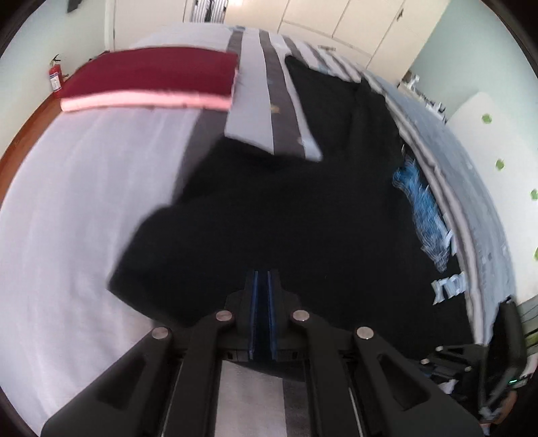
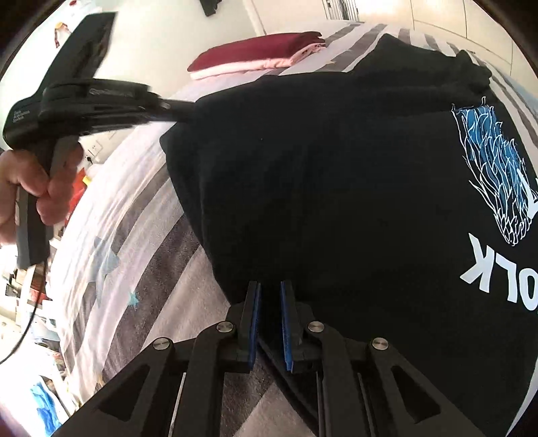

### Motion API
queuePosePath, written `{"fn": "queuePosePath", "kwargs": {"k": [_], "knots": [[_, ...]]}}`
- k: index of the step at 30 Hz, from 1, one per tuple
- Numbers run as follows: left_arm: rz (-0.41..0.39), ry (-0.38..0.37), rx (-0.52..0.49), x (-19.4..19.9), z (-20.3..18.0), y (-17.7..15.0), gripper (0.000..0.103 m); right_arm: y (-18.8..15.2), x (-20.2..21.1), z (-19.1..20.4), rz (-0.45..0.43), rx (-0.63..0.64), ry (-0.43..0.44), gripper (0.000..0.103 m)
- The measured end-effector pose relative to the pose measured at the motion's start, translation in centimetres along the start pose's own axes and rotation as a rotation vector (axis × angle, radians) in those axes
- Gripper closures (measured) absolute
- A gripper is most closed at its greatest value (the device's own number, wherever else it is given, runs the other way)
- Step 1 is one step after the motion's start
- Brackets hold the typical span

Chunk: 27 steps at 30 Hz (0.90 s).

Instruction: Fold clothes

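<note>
Bedroom setting: fire extinguisher (image 1: 55, 77) against the far-left wall, cream wardrobe doors (image 1: 336, 20) across the back. Bed (image 1: 67, 201) with a white and grey-striped cover as the working area.

Layout, left to right:
- Folded stack of maroon and pink clothes (image 1: 151, 74) at the far left of the bed, well apart from the work.
- Black T-shirt (image 1: 285, 218) spread across the middle of the bed, partly doubled over, with one flap of the striped cover lying on its far edge.
- Blue-and-white print (image 1: 420, 208) with white lettering on the right part of the shirt, facing up.

Claw states:
- Left claw (image 1: 262, 302): pressed together, pinching the left edge of the shirt. Seen in the right wrist view as a hand (image 2: 20, 188) on the grip, fingers running into a raised fold of black fabric.
- Right claw (image 2: 270, 319): slightly spread, near hem of the shirt lying in the gap, pads not visibly pressing on it.

Handling notes (judged):
- Light, soft knit with no stiffness. Expect sagging, bunching and dragging between two hold points.
- Low slip risk on the cover; some risk of catching the cover along with the shirt.
- Take hold at hems, side seams or shoulder corners, through all layers at once.
- Keep both holds level and taut to carry a straight fold line.
- Avoid pinching mid-panel or on the print.
</note>
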<state>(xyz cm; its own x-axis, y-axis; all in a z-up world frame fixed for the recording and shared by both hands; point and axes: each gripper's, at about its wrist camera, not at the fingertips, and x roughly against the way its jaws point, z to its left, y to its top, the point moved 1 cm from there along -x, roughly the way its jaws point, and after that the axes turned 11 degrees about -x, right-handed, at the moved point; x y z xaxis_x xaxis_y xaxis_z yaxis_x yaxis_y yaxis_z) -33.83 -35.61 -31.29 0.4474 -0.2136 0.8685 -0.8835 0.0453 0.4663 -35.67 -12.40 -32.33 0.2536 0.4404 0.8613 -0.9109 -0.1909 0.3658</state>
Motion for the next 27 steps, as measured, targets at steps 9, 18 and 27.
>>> {"fn": "queuePosePath", "kwargs": {"k": [9,18,27], "knots": [[0.045,0.010,0.038,-0.7,2.8,-1.1,0.100,1.8,2.4,-1.9,0.002,-0.004,-0.026,0.092],[-0.134,-0.057,-0.053,0.5,1.9,7.4,0.040,8.6,3.6,-8.2,-0.090,-0.110,-0.128,0.092],[0.071,-0.039,-0.272,-5.6,-0.8,8.9,0.085,8.9,1.7,-8.3,-0.081,-0.121,-0.100,0.092]]}}
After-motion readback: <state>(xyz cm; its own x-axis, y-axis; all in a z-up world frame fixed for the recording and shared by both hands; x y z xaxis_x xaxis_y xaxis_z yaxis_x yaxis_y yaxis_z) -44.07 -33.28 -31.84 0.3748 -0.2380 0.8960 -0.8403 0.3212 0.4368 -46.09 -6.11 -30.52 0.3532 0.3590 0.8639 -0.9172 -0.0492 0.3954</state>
